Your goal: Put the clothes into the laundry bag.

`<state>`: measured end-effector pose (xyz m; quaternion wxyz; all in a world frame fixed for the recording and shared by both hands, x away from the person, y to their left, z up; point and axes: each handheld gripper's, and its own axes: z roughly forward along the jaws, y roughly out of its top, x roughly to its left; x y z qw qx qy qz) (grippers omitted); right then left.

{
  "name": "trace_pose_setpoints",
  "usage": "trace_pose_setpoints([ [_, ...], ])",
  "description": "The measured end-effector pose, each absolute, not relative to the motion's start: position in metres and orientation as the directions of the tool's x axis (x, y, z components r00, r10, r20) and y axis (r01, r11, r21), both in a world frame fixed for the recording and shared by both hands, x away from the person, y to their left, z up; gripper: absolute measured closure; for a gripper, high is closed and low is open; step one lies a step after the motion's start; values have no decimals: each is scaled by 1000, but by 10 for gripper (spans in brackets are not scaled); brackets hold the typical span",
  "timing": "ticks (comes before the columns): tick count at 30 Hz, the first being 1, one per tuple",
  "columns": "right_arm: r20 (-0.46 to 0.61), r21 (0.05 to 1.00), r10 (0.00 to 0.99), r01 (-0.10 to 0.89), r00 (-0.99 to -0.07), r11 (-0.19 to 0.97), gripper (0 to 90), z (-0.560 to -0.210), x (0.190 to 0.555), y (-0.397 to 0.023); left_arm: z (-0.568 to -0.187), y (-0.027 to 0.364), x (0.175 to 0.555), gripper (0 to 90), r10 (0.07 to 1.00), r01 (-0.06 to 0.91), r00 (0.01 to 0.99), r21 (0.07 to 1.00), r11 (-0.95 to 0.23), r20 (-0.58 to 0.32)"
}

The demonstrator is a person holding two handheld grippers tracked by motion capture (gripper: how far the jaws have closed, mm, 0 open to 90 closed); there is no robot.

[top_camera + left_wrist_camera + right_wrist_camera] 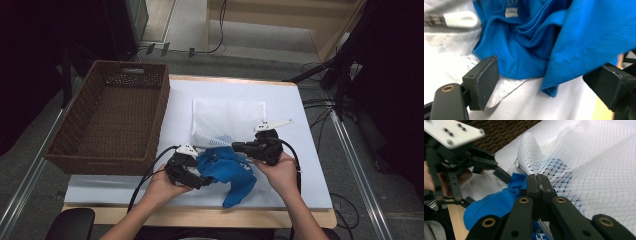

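A white mesh bag (227, 117) lies flat in the middle of the table, its mouth toward me. A crumpled blue garment (227, 170) sits at that mouth, partly under the mesh (586, 170). My right gripper (235, 146) is shut on the bag's edge and holds it lifted; its jaws (539, 180) meet with mesh pinched between them. My left gripper (202, 181) stands open at the garment's left side. Between its wide-set pads (487, 80) hangs a hem of the blue garment (536, 45), untouched by either pad.
A brown wicker basket (115, 115) stands on the table's left side, close to my left hand. The white table cover (280, 100) runs out to the right and behind the bag. The wooden front edge (280, 215) is just past the garment.
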<state>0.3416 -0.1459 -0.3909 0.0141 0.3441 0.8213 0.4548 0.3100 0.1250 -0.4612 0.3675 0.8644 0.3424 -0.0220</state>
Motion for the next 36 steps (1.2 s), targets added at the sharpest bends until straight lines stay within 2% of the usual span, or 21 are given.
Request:
trace_pose_setpoints([
  [2, 288, 756, 577, 552, -764, 353, 900, -391, 341, -145, -464, 123, 310, 150, 571, 592, 774, 633, -499, -273],
  [5, 285, 755, 574, 549, -767, 359, 900, -392, 341, -144, -465, 119, 307, 228, 585, 563, 782, 650, -510, -217],
  [8, 289, 750, 575, 554, -766, 361, 900, -393, 341, -143, -466, 119, 303, 425, 608, 541, 777, 669, -510, -165],
  [11, 288, 751, 574, 553, -767, 362, 900, -394, 341, -143, -469, 122, 305, 609, 610, 568, 761, 680, -465, -219],
  [12, 286, 750, 575, 553, -766, 363, 900, -394, 341, -143, -470, 123, 307, 701, 611, 586, 752, 674, -449, -246],
  [14, 287, 749, 573, 553, -768, 365, 900, -395, 342, -142, -470, 125, 311, 789, 608, 630, 731, 647, -429, -309],
  [19, 291, 750, 572, 554, -767, 361, 900, -395, 342, -142, -462, 124, 315, 833, 599, 656, 713, 648, -388, -363],
  [26, 297, 762, 565, 547, -770, 346, 900, -389, 339, -142, -431, 113, 317, 834, 576, 605, 746, 702, -376, -334],
  [33, 302, 772, 560, 543, -771, 331, 900, -386, 338, -142, -421, 102, 328, 835, 581, 603, 742, 713, -359, -335],
  [36, 307, 773, 557, 543, -772, 328, 900, -386, 338, -142, -415, 96, 330, 834, 585, 580, 757, 713, -394, -293],
])
